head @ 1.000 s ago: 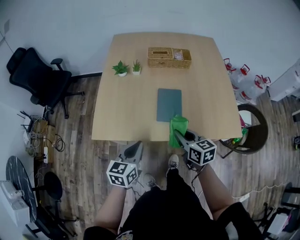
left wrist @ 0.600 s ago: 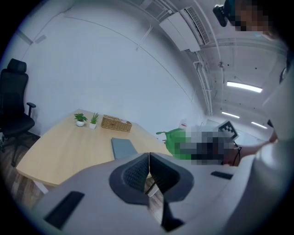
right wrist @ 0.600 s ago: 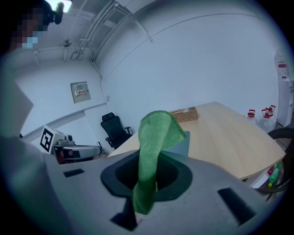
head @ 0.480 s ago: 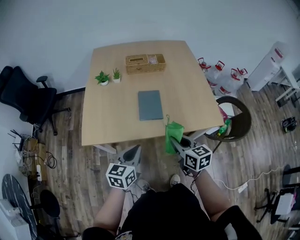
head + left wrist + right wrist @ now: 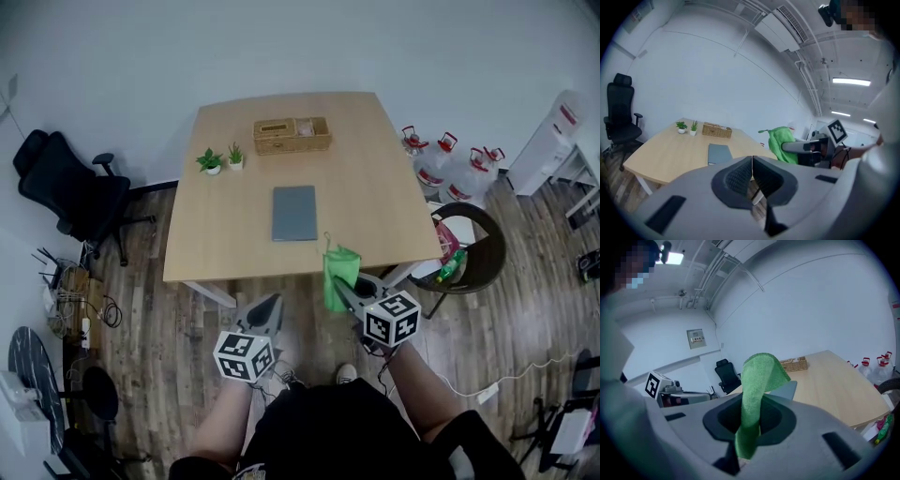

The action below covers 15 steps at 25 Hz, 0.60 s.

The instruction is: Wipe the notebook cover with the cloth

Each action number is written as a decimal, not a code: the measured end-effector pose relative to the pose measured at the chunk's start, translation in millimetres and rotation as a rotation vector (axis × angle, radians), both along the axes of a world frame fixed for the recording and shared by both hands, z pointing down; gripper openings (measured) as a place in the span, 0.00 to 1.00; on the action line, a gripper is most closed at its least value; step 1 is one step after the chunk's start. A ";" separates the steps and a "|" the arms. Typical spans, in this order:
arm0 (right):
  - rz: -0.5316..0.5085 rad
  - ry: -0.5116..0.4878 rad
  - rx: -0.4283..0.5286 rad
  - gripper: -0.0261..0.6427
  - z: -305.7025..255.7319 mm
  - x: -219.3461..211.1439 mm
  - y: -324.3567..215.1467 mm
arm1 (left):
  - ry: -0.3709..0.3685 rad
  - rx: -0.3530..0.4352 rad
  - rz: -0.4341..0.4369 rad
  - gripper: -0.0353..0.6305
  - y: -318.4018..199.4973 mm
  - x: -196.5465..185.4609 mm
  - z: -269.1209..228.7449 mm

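Notebook (image 5: 294, 213) flat on table (image 5: 375, 187), well ahead of R claw (image 5: 343, 285) clamping cloth (image 5: 339, 267); L claw (image 5: 273, 304) closed, empty.

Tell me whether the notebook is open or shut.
Shut. The notebook lies flat on the table, showing only its plain grey cover, no pages.

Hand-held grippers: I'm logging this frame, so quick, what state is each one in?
Left hand-held gripper: closed, holding nothing.
Right hand-held gripper: closed on the green cloth.

Flat on table (image 5: 375, 178): notebook (image 5: 294, 213); right claw (image 5: 343, 285) holds cloth (image 5: 338, 265) (past table edge).
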State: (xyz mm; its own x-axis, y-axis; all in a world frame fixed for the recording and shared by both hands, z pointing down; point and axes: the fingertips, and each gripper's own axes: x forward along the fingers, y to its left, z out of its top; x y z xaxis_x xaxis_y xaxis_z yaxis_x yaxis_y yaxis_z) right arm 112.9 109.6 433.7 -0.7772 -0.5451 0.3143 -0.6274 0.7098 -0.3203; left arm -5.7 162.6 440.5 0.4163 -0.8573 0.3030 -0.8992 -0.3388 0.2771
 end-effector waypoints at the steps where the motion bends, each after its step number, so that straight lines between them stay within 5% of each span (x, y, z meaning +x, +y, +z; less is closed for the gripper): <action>1: -0.014 -0.007 0.003 0.13 -1.6 2.6 1.1 | -0.010 0.001 -0.009 0.06 2.8 5.1 -1.6; 15: -0.128 -0.045 -0.001 0.13 3.3 38.1 6.2 | -0.038 -0.005 -0.106 0.06 19.7 55.4 -1.0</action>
State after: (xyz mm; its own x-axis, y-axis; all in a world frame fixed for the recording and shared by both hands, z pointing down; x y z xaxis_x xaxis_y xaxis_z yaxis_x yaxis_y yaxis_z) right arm 151.1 115.8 437.0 -0.8536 -0.4406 0.2778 -0.5169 0.7826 -0.3470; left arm 49.7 182.2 439.5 0.3115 -0.8944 0.3211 -0.9398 -0.2399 0.2435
